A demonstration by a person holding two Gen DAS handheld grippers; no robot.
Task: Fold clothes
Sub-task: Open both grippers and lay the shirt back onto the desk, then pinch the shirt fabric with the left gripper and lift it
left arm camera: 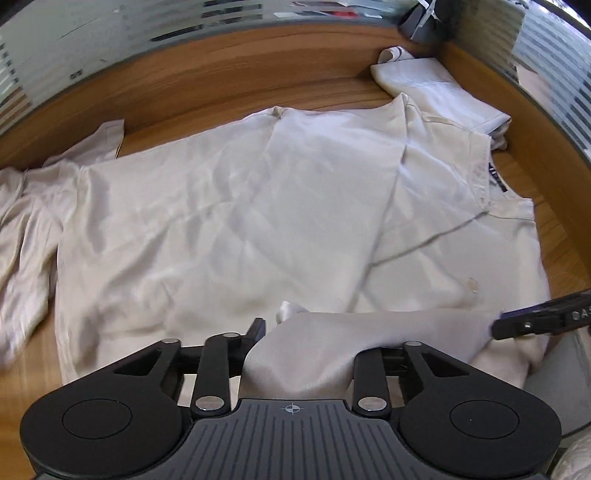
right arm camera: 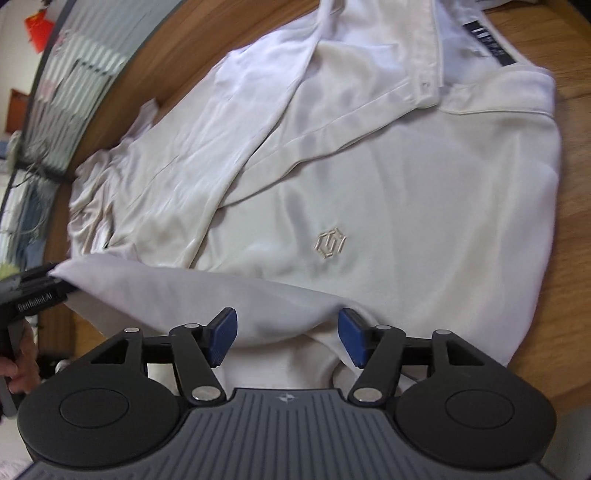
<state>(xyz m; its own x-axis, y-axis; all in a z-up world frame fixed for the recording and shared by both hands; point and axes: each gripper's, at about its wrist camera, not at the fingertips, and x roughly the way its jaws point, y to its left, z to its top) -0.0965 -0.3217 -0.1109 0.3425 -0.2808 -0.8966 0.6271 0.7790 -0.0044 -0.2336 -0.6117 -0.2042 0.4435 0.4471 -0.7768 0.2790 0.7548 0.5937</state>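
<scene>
A cream polo shirt (left arm camera: 258, 206) lies spread on the wooden table (left arm camera: 207, 85), collar to the right, with a small embroidered logo (right arm camera: 328, 247) on its chest. Its far side is folded over the body. The near sleeve (left arm camera: 332, 343) is lifted and stretched between both grippers. My left gripper (left arm camera: 314, 339) has the sleeve cloth draped between its fingers; in the right wrist view its tip (right arm camera: 55, 280) pinches the sleeve's end. My right gripper (right arm camera: 288, 332) has its blue pads (right arm camera: 221, 334) apart, with sleeve cloth bulging between them; in the left wrist view its tip (left arm camera: 517, 325) meets the sleeve.
A second folded cream garment (left arm camera: 439, 92) lies at the table's far right corner. A frosted glass partition (left arm camera: 110, 51) borders the table's far edge. A dark object (left arm camera: 421, 22) stands at the corner behind the folded garment.
</scene>
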